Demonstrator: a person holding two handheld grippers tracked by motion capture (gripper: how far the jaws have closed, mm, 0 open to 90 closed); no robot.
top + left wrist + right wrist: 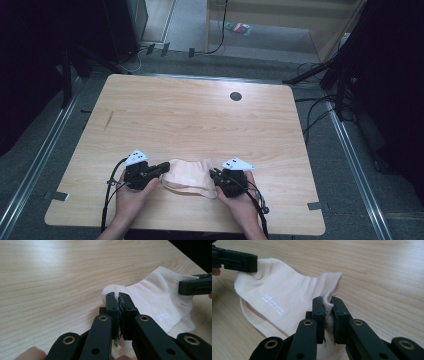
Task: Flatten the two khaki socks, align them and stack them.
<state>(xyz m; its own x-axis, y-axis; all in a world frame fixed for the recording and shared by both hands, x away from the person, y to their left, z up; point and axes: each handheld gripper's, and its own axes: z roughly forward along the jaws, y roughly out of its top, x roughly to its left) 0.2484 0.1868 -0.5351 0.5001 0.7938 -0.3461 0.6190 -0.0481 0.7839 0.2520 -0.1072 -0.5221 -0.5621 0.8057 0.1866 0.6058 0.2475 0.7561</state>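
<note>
The sock [189, 176], a pale cream ankle sock with small white lettering printed on its side, lies flat at the near edge of the tabletop [200, 115], about six o'clock from the centre, stretched between the two grippers. It looks light, thin and thoroughly limp: it will probably sag, fold and wrinkle wherever it is unsupported, and nothing about it seems fragile or slippery, since knit fabric tends to catch well between rubbery pads. The sensible holds are the ends, because a pinch in the middle would likely let both halves droop. The left gripper [161, 169] sits at the sock's nine o'clock end and is clamped on the rounded edge there, its jaws nearly meeting with a fold of cloth between them in the left gripper view. The right gripper [216, 174] sits at the three o'clock end and is closed on the ribbed cuff edge, fabric bunching up between its jaws in the right gripper view. With both ends pinched, I judge that gentle outward tension would smooth it, while a hard pull would merely stretch the knit.
</note>
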